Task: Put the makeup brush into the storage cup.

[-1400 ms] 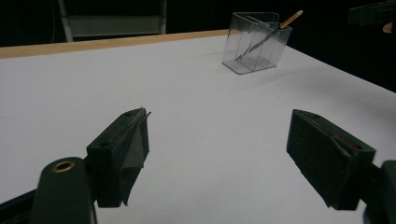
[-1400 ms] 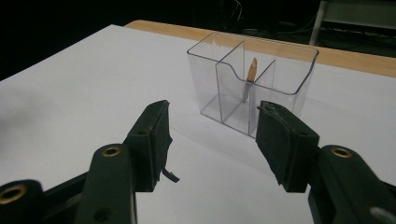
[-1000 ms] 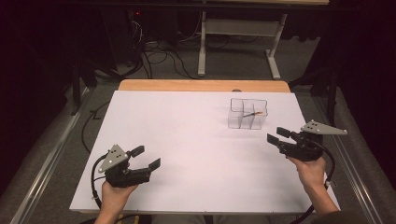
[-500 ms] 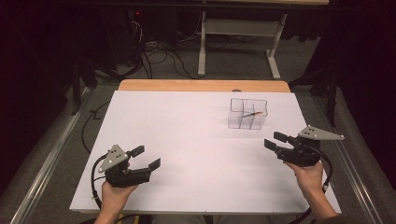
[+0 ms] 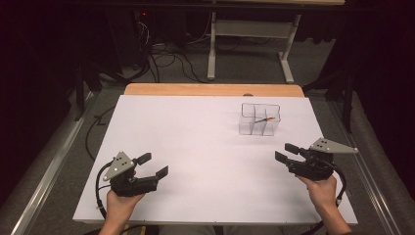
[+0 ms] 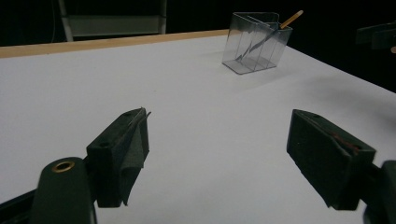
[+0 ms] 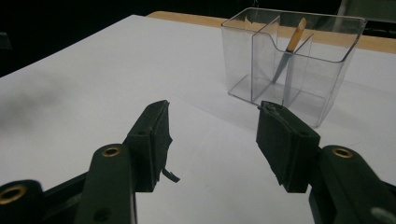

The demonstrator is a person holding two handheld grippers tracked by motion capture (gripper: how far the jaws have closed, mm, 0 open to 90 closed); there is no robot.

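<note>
On white table (image 5: 195,147), clear divided holder (image 5: 259,119), likely a pencil (image 5: 265,119) inside

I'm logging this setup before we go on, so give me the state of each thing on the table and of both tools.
Clear organizer: upright on the white table, far right part, touched by nothing.
Pencil: leaning tilted inside one compartment of the organizer, tip down.
Left tool: jaws open, nothing between them, held low over the near left of the table.
Right tool: jaws open, nothing between them, near right, pointing toward the organizer in its own view.
</note>
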